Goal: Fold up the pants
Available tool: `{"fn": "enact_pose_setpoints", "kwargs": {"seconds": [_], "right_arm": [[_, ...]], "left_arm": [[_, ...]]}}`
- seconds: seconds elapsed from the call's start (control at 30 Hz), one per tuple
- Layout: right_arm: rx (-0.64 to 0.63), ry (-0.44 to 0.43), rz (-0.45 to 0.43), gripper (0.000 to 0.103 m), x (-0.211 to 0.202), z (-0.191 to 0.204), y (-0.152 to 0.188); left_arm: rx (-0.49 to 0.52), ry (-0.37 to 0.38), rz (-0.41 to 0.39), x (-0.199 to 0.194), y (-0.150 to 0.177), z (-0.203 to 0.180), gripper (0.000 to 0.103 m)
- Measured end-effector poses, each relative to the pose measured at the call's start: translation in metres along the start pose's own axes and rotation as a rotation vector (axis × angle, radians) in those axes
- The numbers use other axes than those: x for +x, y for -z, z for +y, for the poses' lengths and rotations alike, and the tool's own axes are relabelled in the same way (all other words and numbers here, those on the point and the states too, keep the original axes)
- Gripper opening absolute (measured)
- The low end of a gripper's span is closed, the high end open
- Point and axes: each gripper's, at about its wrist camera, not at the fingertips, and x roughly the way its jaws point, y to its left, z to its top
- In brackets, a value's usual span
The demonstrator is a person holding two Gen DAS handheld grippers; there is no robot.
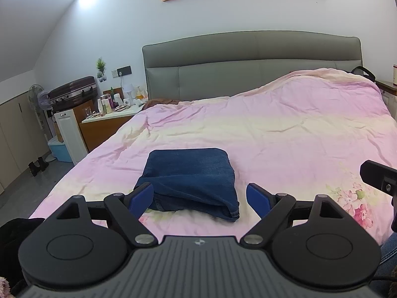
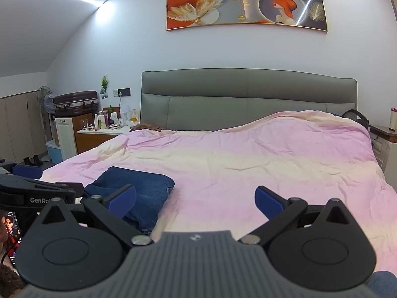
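Observation:
Dark blue jeans (image 1: pixel 191 178) lie folded into a compact rectangle on the pink bedspread (image 1: pixel 273 136), near the foot of the bed. My left gripper (image 1: pixel 199 198) is open and empty, its blue pads (image 1: pixel 141 197) on either side of the near edge of the jeans, just above it. My right gripper (image 2: pixel 196 198) is open and empty over bare bedspread (image 2: pixel 235 168), to the right of the jeans (image 2: pixel 139 186). Its left pad (image 2: pixel 122 200) overlaps the jeans in that view. The left gripper's body (image 2: pixel 37 193) shows at the far left of the right wrist view.
A grey padded headboard (image 1: pixel 248 67) stands at the far end. A nightstand (image 1: pixel 109 121) crowded with bottles, a white cabinet (image 1: pixel 70 134) and a suitcase (image 1: pixel 72 92) stand left of the bed. The duvet bulges at the back right (image 1: pixel 322 87). A phone (image 2: pixel 11 226) glows at lower left.

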Motion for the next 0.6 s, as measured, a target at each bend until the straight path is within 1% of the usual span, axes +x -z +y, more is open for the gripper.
{"fn": "enact_pose_setpoints", "kwargs": {"seconds": [0.6], "right_arm": [[-0.002, 0.006, -0.007, 0.098, 0.0026, 0.0041, 0.0005]], "left_arm": [[0.008, 0.005, -0.01, 0.0002, -0.0009, 0.0012, 0.099]]}}
